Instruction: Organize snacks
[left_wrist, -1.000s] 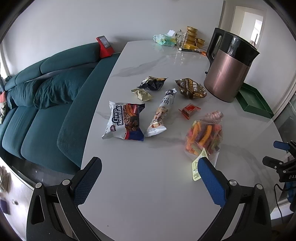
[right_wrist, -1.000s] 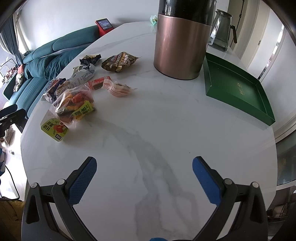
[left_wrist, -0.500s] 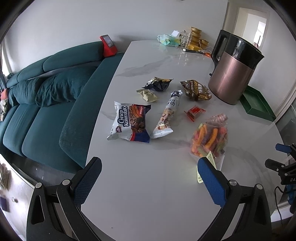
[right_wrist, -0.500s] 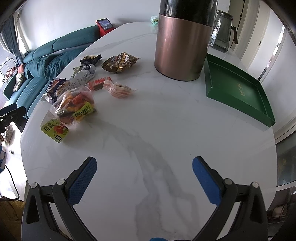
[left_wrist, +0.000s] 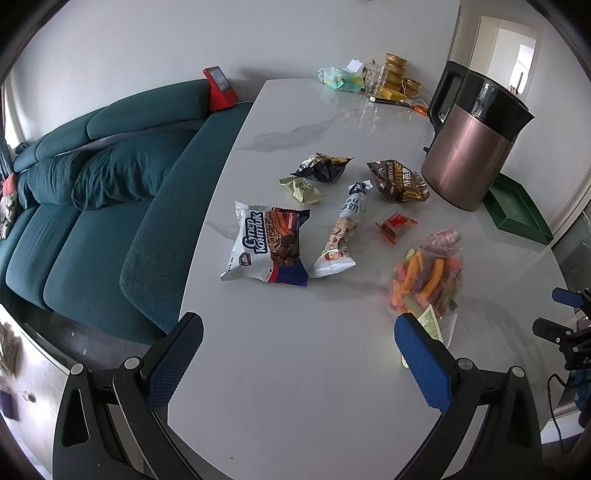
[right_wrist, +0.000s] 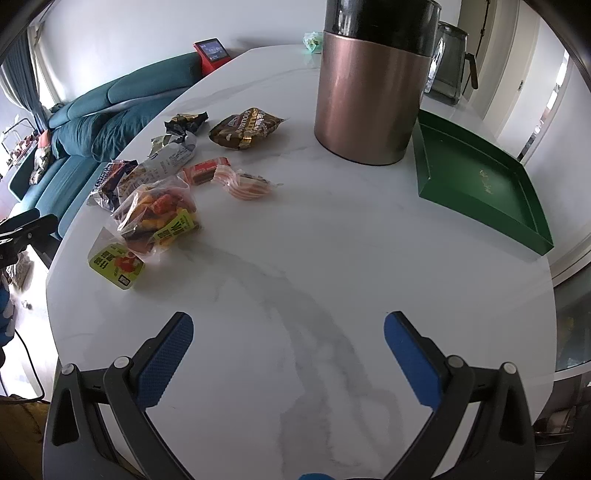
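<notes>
Judging from the layout, no snack had yet been picked, and the first reach was the step in hand. The left gripper (left_wrist: 298, 343) and the right gripper (right_wrist: 288, 345) were both held above the white marble bench (right_wrist: 332, 258), each with its jaws wide apart and nothing between them.

The snacks lay loose in the middle of the bench: a clear bag of orange and yellow gummy sweets (left_wrist: 428, 275), a white and blue biscuit packet (left_wrist: 267, 245), a long white wrapped bar (left_wrist: 343, 230), a small red sachet (left_wrist: 395, 226) and a brown crinkled packet (left_wrist: 397, 180). The shallow dark green tray (right_wrist: 476, 184) stood empty beside the copper-coloured kettle (right_wrist: 369, 88), and it was taken as the likely place for them.

The gummy bag was nearest to both grippers, so it would be best taken first, pinched at its folded top and not at the soft middle. The thin flat sachet would need a low, edge-on approach.

The tray was partly hidden behind the kettle in the left view. The small print on most wrappers could not be read, and the person was not seen.
</notes>
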